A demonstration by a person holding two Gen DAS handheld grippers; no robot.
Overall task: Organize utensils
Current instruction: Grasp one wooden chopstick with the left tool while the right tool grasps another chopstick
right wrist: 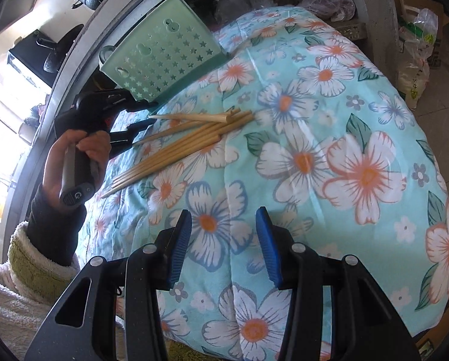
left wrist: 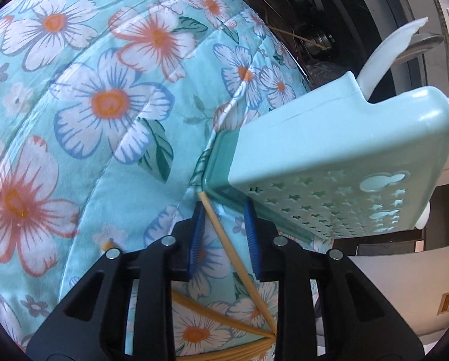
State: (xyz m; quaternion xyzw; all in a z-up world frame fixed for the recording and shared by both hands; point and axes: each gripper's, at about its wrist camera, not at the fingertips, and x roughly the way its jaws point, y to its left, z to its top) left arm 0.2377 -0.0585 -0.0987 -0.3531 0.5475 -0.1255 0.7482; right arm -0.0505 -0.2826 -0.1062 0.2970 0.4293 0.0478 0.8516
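From the left wrist, my left hand-held gripper (left wrist: 224,234) stood narrowed around one chopstick (left wrist: 224,234), pads not yet pressing it, beside the green utensil holder (left wrist: 329,165).

From the right wrist, my right hand-held gripper (right wrist: 224,249) hung half open and empty; the chopsticks (right wrist: 182,141) lay unsorted on the floral quilt (right wrist: 329,150).

A turquoise floral cloth (right wrist: 299,156) is spread over the work surface ahead of the claws. Strong daylight is admitted through a window (right wrist: 1,111) far left. Plastic bags (right wrist: 417,39) are seen on the floor beyond, right.
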